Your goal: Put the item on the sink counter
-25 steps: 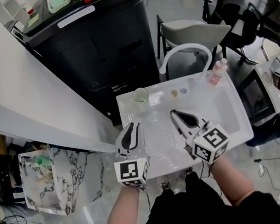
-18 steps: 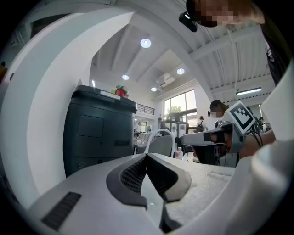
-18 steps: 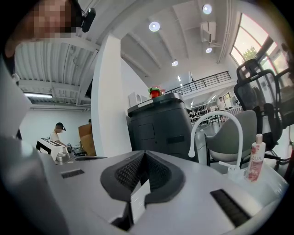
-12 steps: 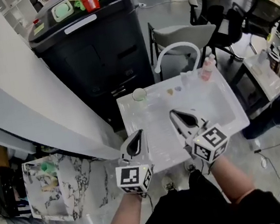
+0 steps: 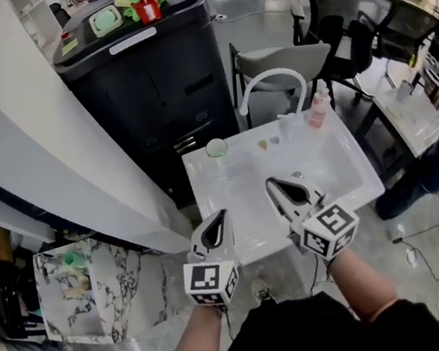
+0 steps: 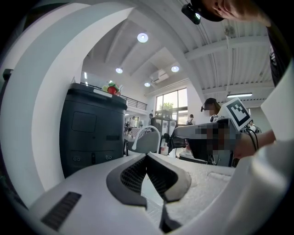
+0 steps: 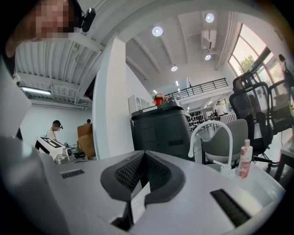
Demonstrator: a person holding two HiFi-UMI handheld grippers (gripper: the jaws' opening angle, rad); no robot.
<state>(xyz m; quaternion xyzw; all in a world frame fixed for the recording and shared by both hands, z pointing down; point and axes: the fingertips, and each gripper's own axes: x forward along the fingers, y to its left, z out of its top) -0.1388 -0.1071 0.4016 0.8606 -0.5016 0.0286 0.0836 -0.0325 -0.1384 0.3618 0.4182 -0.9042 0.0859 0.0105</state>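
A white sink unit (image 5: 241,208) with a curved white faucet (image 5: 269,83) stands in front of me. On its back left corner stands a pale green cup (image 5: 216,148), and a pink bottle (image 5: 317,108) is at the back right. Two small items (image 5: 268,143) lie between them. My left gripper (image 5: 220,213) hangs over the unit's near left edge, shut and empty, its pads meeting in the left gripper view (image 6: 147,157). Over the near middle, my right gripper (image 5: 272,180) is also shut, with nothing held (image 7: 144,154). The faucet (image 7: 209,133) and bottle (image 7: 244,160) lie ahead of it.
A tall black cabinet (image 5: 147,75) with a red and green toy on top stands behind the sink. A grey chair (image 5: 288,58) and black office chairs are at the back right. A curved white wall (image 5: 28,150) runs along the left, with a marble-patterned box (image 5: 73,290) below it.
Both grippers have drawn back from over the sink toward its near edge and risen a little. The left jaws, slightly apart before, have closed with nothing between them.
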